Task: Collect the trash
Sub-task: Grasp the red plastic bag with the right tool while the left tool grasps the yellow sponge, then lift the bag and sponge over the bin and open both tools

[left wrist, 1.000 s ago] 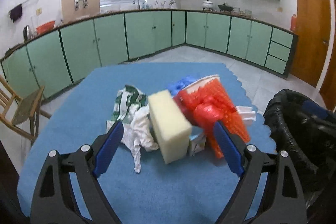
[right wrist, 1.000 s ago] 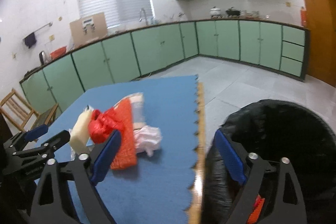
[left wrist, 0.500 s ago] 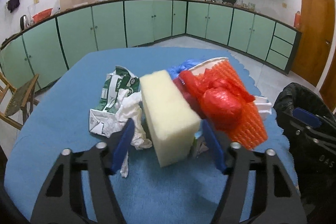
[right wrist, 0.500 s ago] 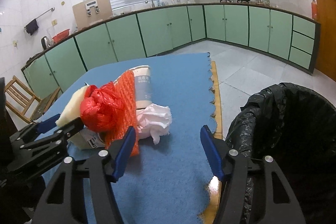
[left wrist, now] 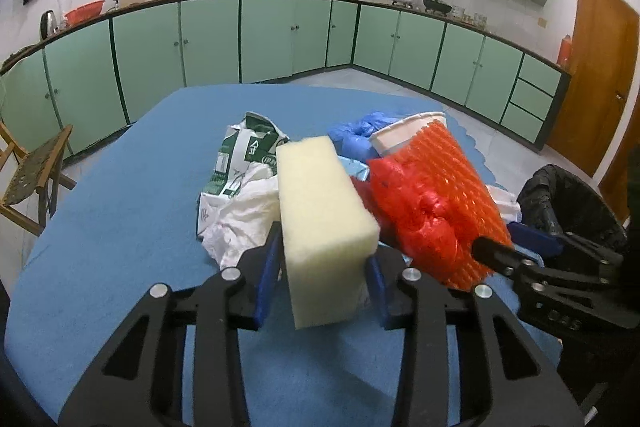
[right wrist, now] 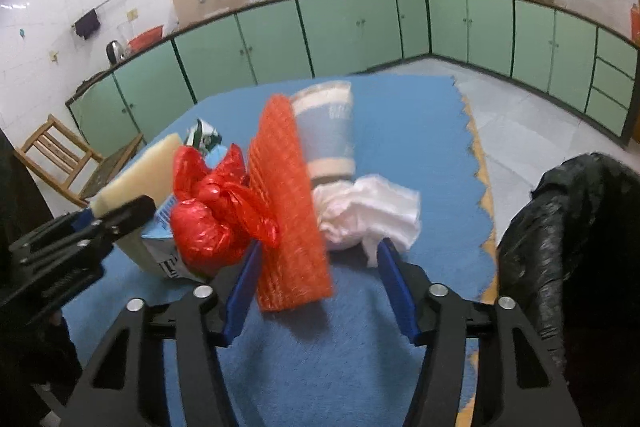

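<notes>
**Both tools closing on the trash pile**

The left tool [left wrist: 326, 277] had its blue pads against both flanks of the pale yellow foam sponge block [left wrist: 324, 223], jaws just closing, gripping it where it sat on the blue-matted tabletop [left wrist: 120, 227]. The right tool [right wrist: 318, 283] was closing too, but stood open: its pads straddled the orange plastic mesh sleeve [right wrist: 286, 211] and the crumpled white tissue wad [right wrist: 368, 211] without pressing either. The red knotted plastic bag [right wrist: 208, 215] leaned on the mesh; a paper cup [right wrist: 326, 131] lay behind. The black-lined trash bin [right wrist: 568, 227] waited off the tabletop's right edge. Risk, by my reckoning: the right tool could pinch only mesh, dragging the bag and tissue loose, and lifting the sponge could topple the leaning pile.
</notes>
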A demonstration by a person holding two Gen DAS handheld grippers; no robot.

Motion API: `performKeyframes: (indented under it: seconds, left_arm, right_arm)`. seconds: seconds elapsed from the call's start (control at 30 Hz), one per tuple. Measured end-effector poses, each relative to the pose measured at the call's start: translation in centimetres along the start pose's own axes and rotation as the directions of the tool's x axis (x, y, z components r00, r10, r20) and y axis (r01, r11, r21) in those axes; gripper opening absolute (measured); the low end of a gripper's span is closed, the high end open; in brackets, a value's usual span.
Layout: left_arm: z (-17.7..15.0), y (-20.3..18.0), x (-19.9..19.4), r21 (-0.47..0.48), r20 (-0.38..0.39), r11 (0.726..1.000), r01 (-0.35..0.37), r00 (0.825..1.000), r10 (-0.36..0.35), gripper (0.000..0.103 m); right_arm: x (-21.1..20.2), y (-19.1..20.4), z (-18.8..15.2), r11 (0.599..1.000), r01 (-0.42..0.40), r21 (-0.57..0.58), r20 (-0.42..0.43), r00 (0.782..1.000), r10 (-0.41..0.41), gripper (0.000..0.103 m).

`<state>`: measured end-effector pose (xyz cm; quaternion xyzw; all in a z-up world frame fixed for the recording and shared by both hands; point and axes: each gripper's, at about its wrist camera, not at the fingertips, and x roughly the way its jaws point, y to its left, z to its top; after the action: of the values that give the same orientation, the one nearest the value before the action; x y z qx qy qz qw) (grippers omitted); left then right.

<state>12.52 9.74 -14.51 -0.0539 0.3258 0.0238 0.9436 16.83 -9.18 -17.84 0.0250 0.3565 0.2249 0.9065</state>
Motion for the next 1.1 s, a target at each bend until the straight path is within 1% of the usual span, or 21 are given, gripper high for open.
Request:
performKeyframes:
  seconds: [0.07, 0.1, 0.13, 0.17, 0.23, 0.27, 0.3, 0.33, 0.47, 0.57, 0.63, 0.77, 0.83, 0.9, 1.0, 1.1]
  left_arm:
    - [-0.1, 0.1, -0.1, 0.006, -0.005, 1.0, 0.002, 1.0, -0.002, 0.037]
    - [-0.1, 0.0, -0.1, 0.006, -0.008, 1.0, 0.005, 1.0, -0.005, 0.037]
    - [-0.1, 0.0, -0.2, 0.006, -0.011, 1.0, 0.005, 1.0, -0.005, 0.037]
    - [-0.1, 0.1, -0.2, 0.006, -0.012, 1.0, 0.004, 1.0, -0.004, 0.037]
    - [0.0, 0.1, -0.2, 0.006, -0.01, 1.0, 0.0, 1.0, 0.0, 0.037]
    - [0.0, 0.1, -0.3, 0.006, -0.008, 1.0, -0.002, 1.0, 0.002, 0.037]
    - [0.1, 0.1, -0.4, 0.005, -0.005, 1.0, -0.002, 1.0, 0.002, 0.037]
    - [0.2, 0.2, -0.6, 0.002, 0.0, 1.0, -0.003, 1.0, 0.003, 0.037]
    - [0.4, 0.5, -1.4, -0.005, 0.017, 1.0, 0.002, 1.0, -0.002, 0.037]
    - [0.3, 0.7, -1.8, -0.002, 0.022, 1.0, 0.002, 1.0, -0.002, 0.037]
    - [0.1, 1.1, -1.8, -0.003, 0.016, 1.0, -0.002, 1.0, 0.002, 0.036]
    - [-0.1, 1.9, -1.8, -0.021, 0.005, 1.0, -0.006, 1.0, 0.006, 0.035]
    - [-0.1, 2.2, -1.8, -0.02, 0.005, 1.0, -0.004, 1.0, 0.004, 0.035]
    - [-0.2, 2.2, -1.8, -0.02, 0.003, 1.0, 0.002, 1.0, -0.002, 0.037]
    - [-0.2, 2.3, -1.4, -0.027, -0.007, 1.0, 0.015, 1.0, -0.015, 0.04]
    - [-0.4, 2.4, -0.8, -0.034, -0.026, 0.999, 0.018, 1.0, -0.018, 0.044]
  right_arm:
    - [0.4, 0.1, 0.0, 1.0, -0.008, -0.003, -0.02, 1.0, 0.008, 0.039]
    - [0.5, 0.1, 0.0, 1.0, -0.03, -0.005, -0.03, 0.999, 0.03, 0.034]
    - [0.5, 0.3, 0.0, 0.999, -0.046, -0.008, -0.032, 0.998, 0.046, 0.024]
    - [0.4, 0.4, 0.0, 0.998, -0.055, -0.013, -0.033, 0.998, 0.055, 0.02]
    - [0.1, 0.7, 0.0, 0.998, -0.05, -0.031, -0.033, 0.998, 0.049, 0.02]
    - [0.0, 0.8, 0.0, 0.998, -0.041, -0.039, -0.035, 0.999, 0.04, 0.026]
    - [-0.1, 1.0, -0.1, 0.999, -0.019, -0.045, -0.036, 0.999, 0.017, 0.034]
    - [-0.5, 1.0, 0.0, 0.999, -0.004, -0.039, -0.026, 1.0, 0.003, 0.047]
    - [-2.2, 1.1, 0.6, 1.0, -0.021, -0.013, 0.04, 0.999, 0.021, 0.047]
    - [-2.8, 2.0, 1.3, 0.998, -0.055, -0.037, 0.069, 0.996, 0.057, 0.047]
    - [-2.8, 2.9, 1.7, 0.995, -0.084, -0.055, 0.074, 0.993, 0.088, 0.047]
    - [-1.6, 4.9, 2.2, 0.988, -0.128, -0.089, 0.047, 0.99, 0.132, 0.047]
    - [-0.7, 5.3, 2.0, 0.986, -0.132, -0.104, 0.027, 0.99, 0.135, 0.047]
    - [0.4, 5.8, 1.8, 0.985, -0.138, -0.106, -0.007, 0.99, 0.138, 0.047]
    - [1.6, 5.9, 1.4, 0.986, -0.136, -0.102, -0.036, 0.991, 0.133, 0.047]
    - [2.4, 5.7, 0.8, 0.984, -0.148, -0.097, -0.068, 0.988, 0.142, 0.041]
